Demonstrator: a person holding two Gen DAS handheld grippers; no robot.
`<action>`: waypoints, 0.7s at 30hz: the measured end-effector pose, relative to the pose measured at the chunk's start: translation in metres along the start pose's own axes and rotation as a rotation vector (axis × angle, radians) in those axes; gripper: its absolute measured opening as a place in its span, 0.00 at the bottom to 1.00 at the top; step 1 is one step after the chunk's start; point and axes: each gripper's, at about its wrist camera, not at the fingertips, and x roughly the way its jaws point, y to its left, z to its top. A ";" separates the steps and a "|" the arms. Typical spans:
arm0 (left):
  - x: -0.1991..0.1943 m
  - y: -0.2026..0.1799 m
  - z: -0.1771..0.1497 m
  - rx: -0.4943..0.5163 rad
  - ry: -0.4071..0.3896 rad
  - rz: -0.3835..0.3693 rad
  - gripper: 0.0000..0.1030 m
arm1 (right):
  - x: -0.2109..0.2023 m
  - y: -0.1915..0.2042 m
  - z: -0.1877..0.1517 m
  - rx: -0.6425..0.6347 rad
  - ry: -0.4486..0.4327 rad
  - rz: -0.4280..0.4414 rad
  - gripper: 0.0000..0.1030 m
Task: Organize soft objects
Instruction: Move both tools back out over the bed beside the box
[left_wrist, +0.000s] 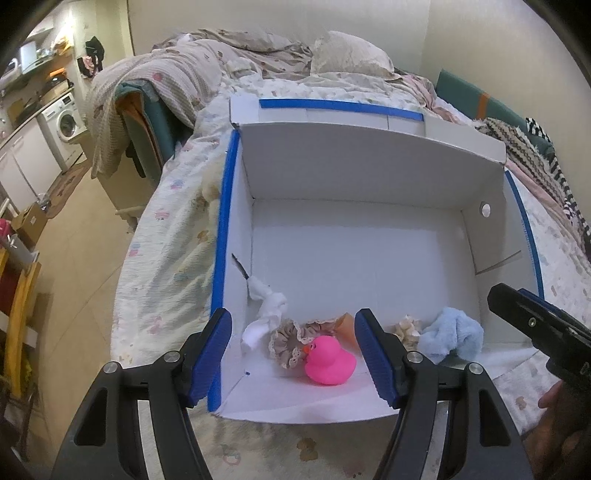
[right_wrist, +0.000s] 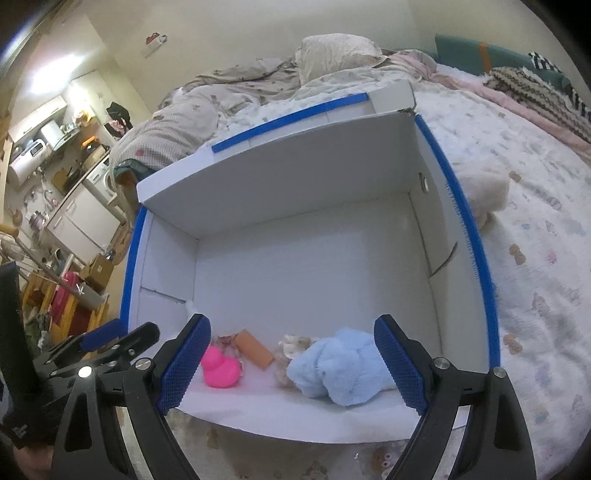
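Note:
A white cardboard box (left_wrist: 354, 177) with blue-taped rims lies on the bed, also in the right wrist view (right_wrist: 280, 177). Along its near wall lie a pink rubber duck (left_wrist: 328, 360) (right_wrist: 219, 371), a beige lace scrunchie (left_wrist: 286, 338), a white cloth (left_wrist: 266, 314), an orange-brown tube (right_wrist: 255, 349), a light blue fluffy cloth (left_wrist: 454, 334) (right_wrist: 340, 367) and a cream frilly piece (left_wrist: 406, 326) (right_wrist: 295, 343). My left gripper (left_wrist: 293, 360) is open and empty above the duck. My right gripper (right_wrist: 291, 369) is open and empty above the blue cloth.
A cream fluffy toy (right_wrist: 484, 192) lies on the bed right of the box; another fluffy bit (left_wrist: 212, 184) shows beside its left wall. Crumpled bedding and pillows (left_wrist: 332, 55) lie behind. The floor and a washing machine (left_wrist: 62, 122) are to the left.

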 end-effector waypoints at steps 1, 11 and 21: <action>-0.002 0.001 -0.001 -0.004 0.000 0.000 0.64 | -0.001 0.001 0.000 0.002 0.000 -0.001 0.93; -0.020 0.006 -0.019 -0.033 0.001 -0.037 0.64 | -0.029 0.003 -0.009 -0.008 0.000 -0.010 0.93; -0.033 0.016 -0.037 -0.040 -0.003 -0.038 0.64 | -0.056 -0.011 -0.035 0.013 0.044 -0.034 0.93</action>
